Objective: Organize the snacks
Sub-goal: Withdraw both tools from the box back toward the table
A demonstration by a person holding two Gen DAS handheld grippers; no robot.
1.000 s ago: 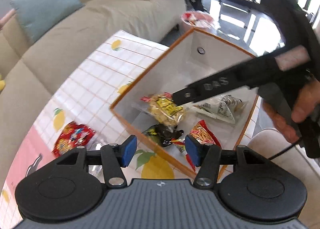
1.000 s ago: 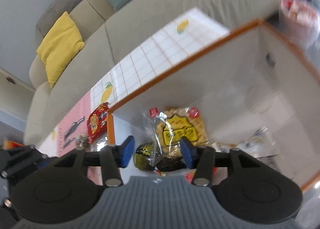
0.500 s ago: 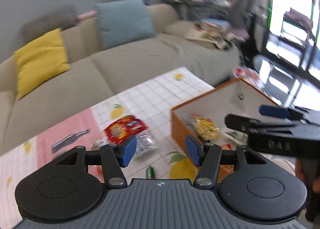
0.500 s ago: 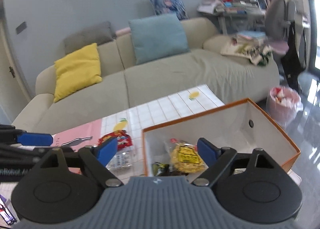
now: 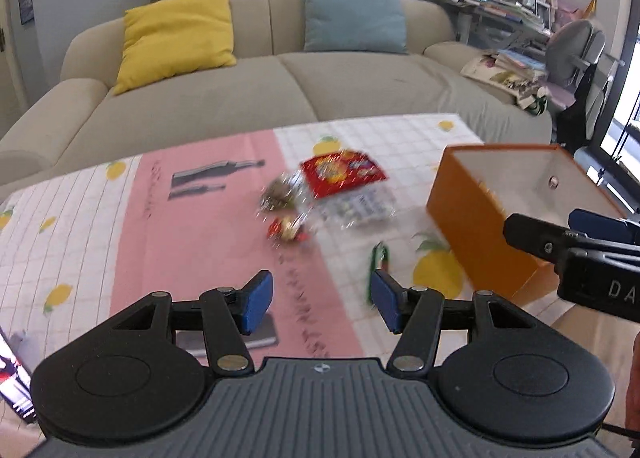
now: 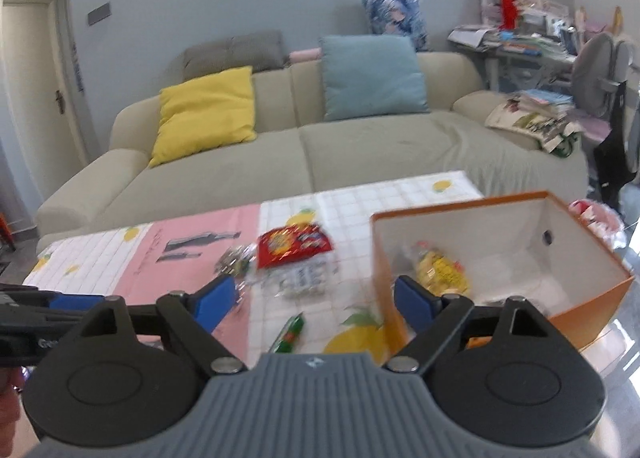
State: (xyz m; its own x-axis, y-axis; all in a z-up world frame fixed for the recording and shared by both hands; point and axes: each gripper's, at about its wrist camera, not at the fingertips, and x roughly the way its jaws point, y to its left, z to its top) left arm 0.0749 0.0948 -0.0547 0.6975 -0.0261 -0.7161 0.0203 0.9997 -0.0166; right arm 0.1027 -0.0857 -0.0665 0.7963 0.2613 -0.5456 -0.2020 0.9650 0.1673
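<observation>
Loose snacks lie mid-table: a red bag point(image 5: 342, 172) point(image 6: 292, 244), a clear pack point(image 5: 352, 208) point(image 6: 302, 278) under its near edge, a small red sweet point(image 5: 286, 230) and a green stick pack point(image 5: 378, 262) point(image 6: 290, 332). The orange box point(image 5: 476, 234) point(image 6: 464, 205) stands at the table's right end with a yellow snack bag point(image 6: 440, 270) inside. My left gripper point(image 5: 322, 302) hangs open above the pink strip, holding nothing. My right gripper point(image 6: 314, 304) is wide open and empty, over the box's near left corner. Each gripper shows at the edge of the other's view.
A beige sofa point(image 6: 304, 146) with yellow point(image 6: 206, 112) and blue point(image 6: 372, 76) cushions runs behind the table. A phone point(image 5: 12, 378) sits at the near left edge. A bin point(image 6: 600, 218) and a cluttered desk point(image 6: 528, 42) stand to the right.
Both grippers have pulled back from inside the box and levelled out toward the table. The right jaws have widened, and the yellow bag now lies in the box.
</observation>
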